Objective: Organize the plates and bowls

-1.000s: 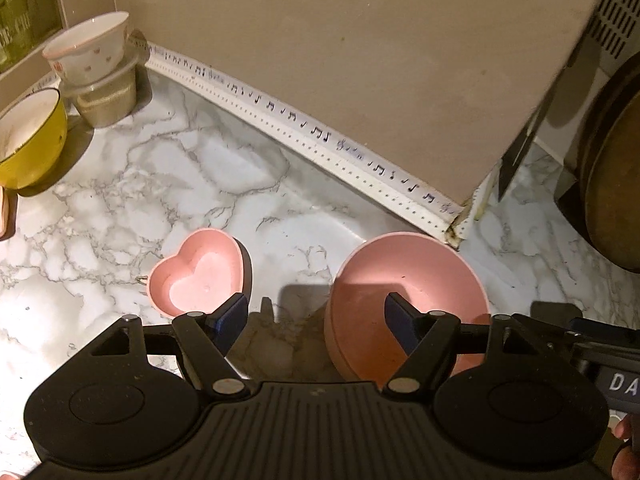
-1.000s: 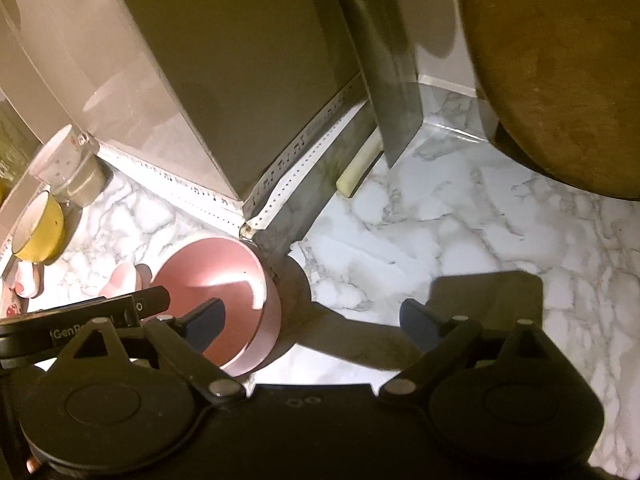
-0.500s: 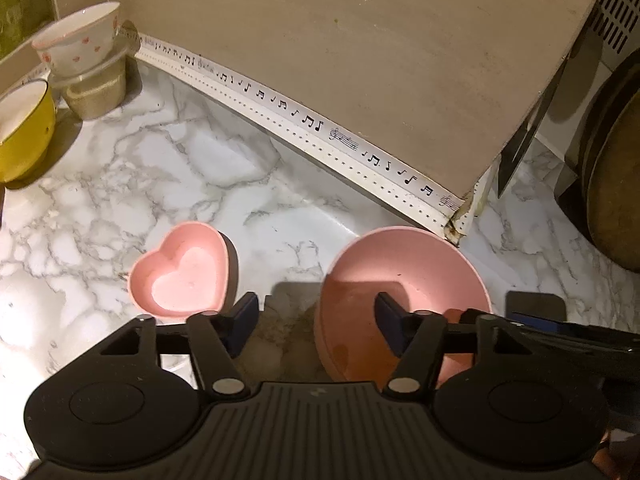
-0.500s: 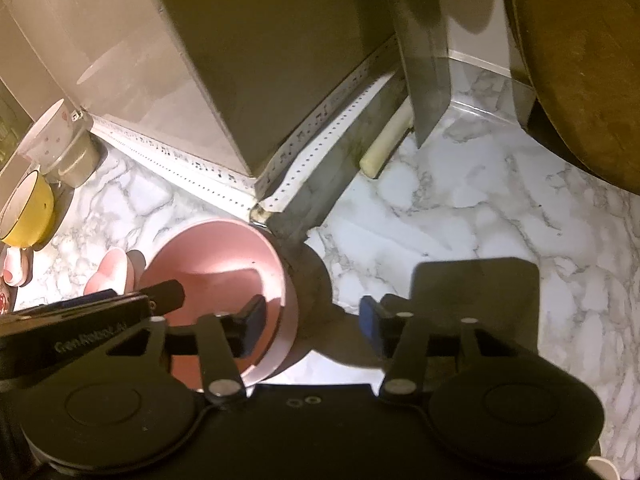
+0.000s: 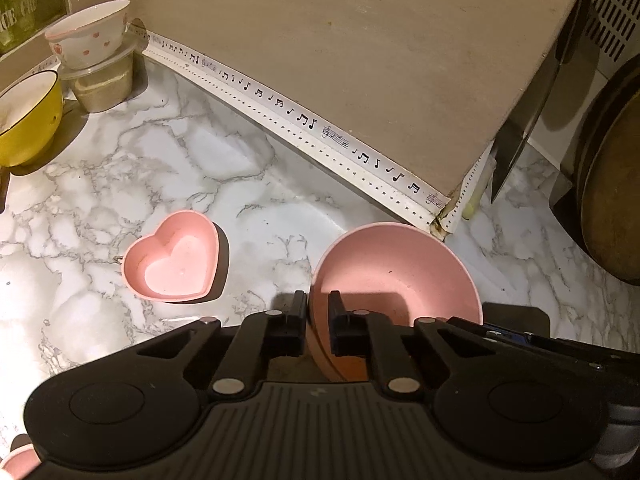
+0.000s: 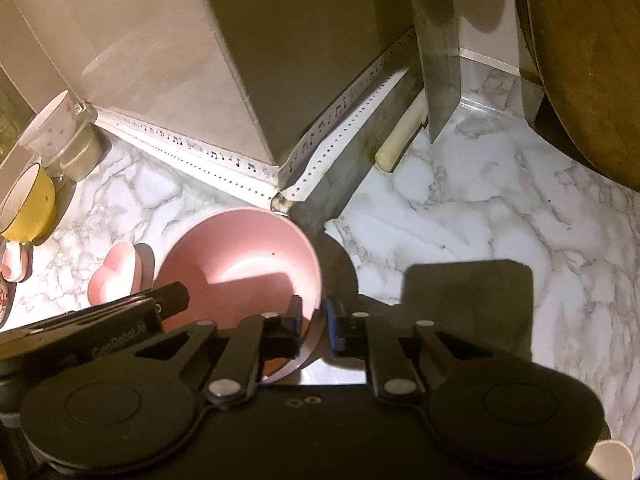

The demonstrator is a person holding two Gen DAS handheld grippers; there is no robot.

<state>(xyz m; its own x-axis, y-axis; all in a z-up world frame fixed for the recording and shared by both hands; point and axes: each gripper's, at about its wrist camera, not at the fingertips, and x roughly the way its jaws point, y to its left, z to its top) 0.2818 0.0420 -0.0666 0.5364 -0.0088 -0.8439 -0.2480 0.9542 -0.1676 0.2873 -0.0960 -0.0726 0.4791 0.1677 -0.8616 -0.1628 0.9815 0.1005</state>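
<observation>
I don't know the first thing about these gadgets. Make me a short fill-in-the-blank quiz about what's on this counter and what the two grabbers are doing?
1. Both grippers are clamped on the rim of the round ____ bowl.
2. The left gripper and the right gripper grip ____ sides of that bowl.
3. The small pink dish beside it is shaped like a ____.
4. The white bowl with red hearts sits on top of a clear ____.

Missing words: pink; opposite; heart; container

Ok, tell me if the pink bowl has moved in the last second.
No. The bowl has not shifted: its far rim still sits just short of the trim corner.
</observation>
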